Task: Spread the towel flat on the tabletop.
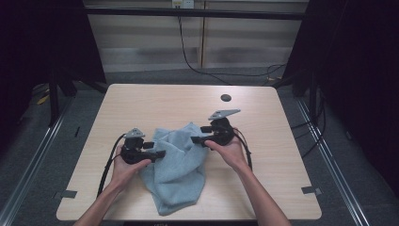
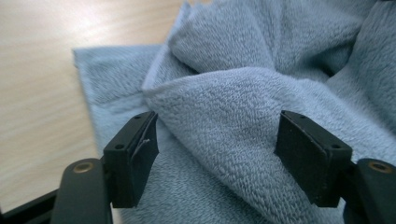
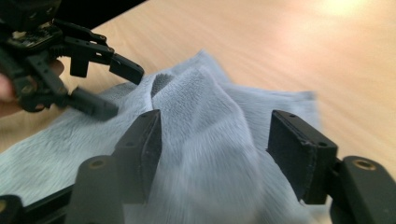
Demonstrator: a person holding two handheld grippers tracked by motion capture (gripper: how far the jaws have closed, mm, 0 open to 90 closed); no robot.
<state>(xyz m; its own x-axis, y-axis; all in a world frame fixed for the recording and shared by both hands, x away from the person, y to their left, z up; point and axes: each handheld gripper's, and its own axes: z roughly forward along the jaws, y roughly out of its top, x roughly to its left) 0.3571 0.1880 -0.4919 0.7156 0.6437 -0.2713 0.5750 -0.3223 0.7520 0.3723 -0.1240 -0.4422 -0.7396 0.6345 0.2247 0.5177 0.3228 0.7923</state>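
Blue towel point(image 1: 176, 165) crumpled centre frame; left gripper point(image 2: 217, 154), right gripper point(image 3: 217, 154) jaws apart, straddling folds. No legible writing.

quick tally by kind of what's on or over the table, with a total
towel: 1, light blue, crumpled
grippers: 2, left gripper and right gripper, both open over the towel
hole in the table: 1, dark, round
total: 4

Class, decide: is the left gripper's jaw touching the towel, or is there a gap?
Cannot tell. In the left gripper view the open left gripper straddles a fold of the towel; no view plainly shows contact or a gap.
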